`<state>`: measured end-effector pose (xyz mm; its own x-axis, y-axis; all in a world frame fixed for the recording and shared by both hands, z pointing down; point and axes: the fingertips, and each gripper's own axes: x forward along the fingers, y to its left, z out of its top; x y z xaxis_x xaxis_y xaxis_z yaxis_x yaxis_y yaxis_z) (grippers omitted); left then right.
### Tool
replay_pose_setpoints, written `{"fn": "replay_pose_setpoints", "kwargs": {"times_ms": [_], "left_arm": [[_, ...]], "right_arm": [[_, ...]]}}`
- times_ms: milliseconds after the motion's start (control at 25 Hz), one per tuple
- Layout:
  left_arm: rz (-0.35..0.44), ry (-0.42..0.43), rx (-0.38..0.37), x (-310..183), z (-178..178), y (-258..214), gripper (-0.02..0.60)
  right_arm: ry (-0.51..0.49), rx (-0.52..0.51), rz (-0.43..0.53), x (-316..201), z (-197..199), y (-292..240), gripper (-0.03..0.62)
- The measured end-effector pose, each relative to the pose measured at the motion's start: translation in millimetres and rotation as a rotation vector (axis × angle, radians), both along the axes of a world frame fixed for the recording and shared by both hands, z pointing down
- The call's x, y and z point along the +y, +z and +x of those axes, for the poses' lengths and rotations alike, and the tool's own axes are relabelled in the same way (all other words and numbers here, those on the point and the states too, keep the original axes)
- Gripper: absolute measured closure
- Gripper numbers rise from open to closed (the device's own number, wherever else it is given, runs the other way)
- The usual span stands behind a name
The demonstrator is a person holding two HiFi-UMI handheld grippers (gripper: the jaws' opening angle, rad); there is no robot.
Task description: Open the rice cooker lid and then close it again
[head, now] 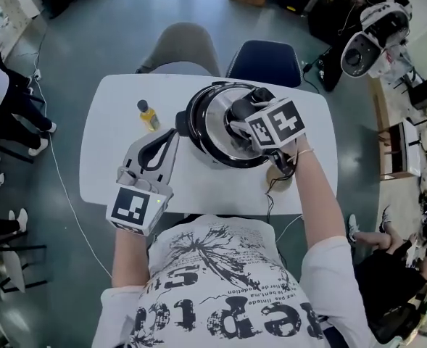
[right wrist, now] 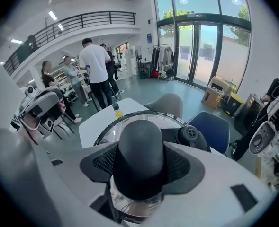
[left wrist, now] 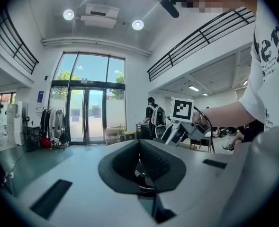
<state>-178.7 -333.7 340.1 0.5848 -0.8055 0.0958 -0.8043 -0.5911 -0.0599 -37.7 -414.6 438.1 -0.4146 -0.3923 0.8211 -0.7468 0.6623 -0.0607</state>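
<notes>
The rice cooker (head: 193, 119) is black and stands mid-table under a round glass lid (head: 224, 140) with a steel rim. My right gripper (head: 243, 124) comes down on the lid from above and is shut on the lid's black knob (right wrist: 140, 151), with a pad pressing on each side. The lid's rim (right wrist: 106, 129) and a black vent cap (right wrist: 191, 135) show past the jaws. I cannot tell whether the lid rests on the pot or is raised. My left gripper (head: 174, 133) lies level at the cooker's left side with its jaws shut and nothing in them (left wrist: 140, 144).
A small yellow bottle (head: 148, 114) stands on the white table (head: 104, 143) left of the cooker. A cable (head: 271, 194) runs off the near edge. A grey chair (head: 188, 46) and a blue chair (head: 266, 60) stand at the far side. People (right wrist: 95, 70) stand beyond.
</notes>
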Motion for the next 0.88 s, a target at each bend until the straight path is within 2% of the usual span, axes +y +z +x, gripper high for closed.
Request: {"fn": "replay_pose_setpoints", "kwargs": {"times_ms": [200, 400, 600, 760, 880], "left_arm": [[-0.025, -0.021, -0.036, -6.4, -18.4, 13.2, 0.568], [-0.035, -0.040, -0.041, -18.2, -32.3, 16.9, 0.568], [-0.011, -0.049, 0.001, -33.7, -35.0, 13.6, 0.568], [-0.043, -0.031, -0.037, -37.7, -34.4, 21.3, 0.568], [-0.036, -0.030, -0.017, -41.0, -32.6, 19.4, 0.568]], "right_arm": [[-0.039, 0.012, -0.022, -13.0, -20.2, 18.0, 0.301], [-0.040, 0.019, -0.042, -28.2, -29.4, 29.1, 0.301], [-0.033, 0.038, -0.050, -40.1, -29.8, 38.6, 0.301], [-0.018, 0.041, -0.065, -42.7, -30.0, 46.6, 0.299], [-0.021, 0.053, -0.069, -41.4, -29.3, 47.4, 0.298]]}}
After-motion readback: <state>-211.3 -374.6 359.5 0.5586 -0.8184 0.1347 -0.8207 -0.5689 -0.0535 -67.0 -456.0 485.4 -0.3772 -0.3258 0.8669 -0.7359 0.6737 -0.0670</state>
